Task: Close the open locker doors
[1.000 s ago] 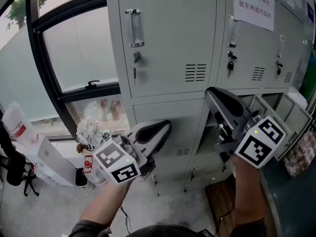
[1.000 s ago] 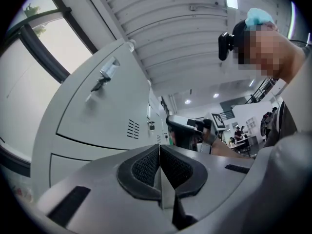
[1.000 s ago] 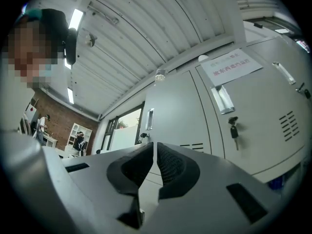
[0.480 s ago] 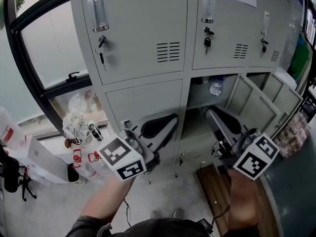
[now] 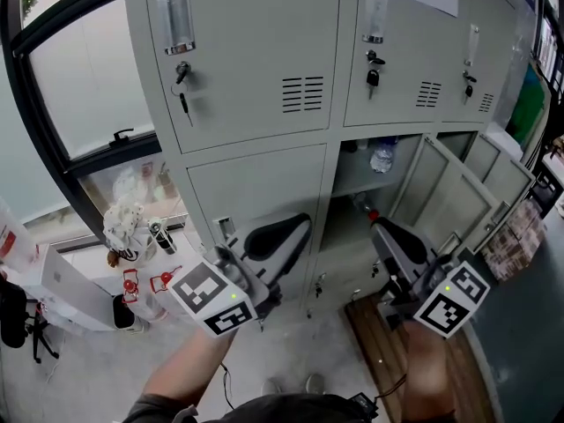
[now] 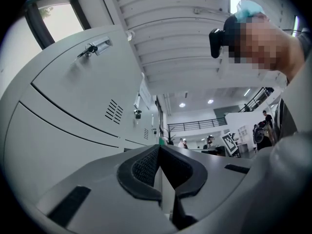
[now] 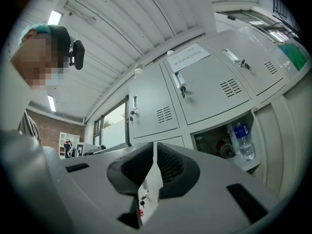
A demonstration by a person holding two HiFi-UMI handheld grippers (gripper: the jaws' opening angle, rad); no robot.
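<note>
1. Lockers (image 5: 264,86): grey steel bank. The upper row is shut, with keys hanging in the locks.
2. Open door (image 5: 445,196): plain grey panel in the middle row. It is swung out toward the viewer at the right side of its compartment (image 5: 357,173), and a bottle (image 5: 382,155) stands inside.
3. Second door (image 5: 498,161): also open, just past the first at about 2 o'clock.
4. Right tongs (image 5: 381,229): closed, pads meeting, nothing between them. They are held low in front of the open compartment.
5. Left tongs (image 5: 302,227): closed and empty. They sit at 9 o'clock of the right tongs, before a shut door, well apart from both open doors.
6. Key relation: the open door lies at about 2 o'clock from the right tongs' tip, near but not touching. Its leaf slants from 11 to 5 o'clock in the head view.
7. Judgement: the right hand is the nearer. The closing push likely goes on the door's outer face, driven toward 10 o'clock.
</note>
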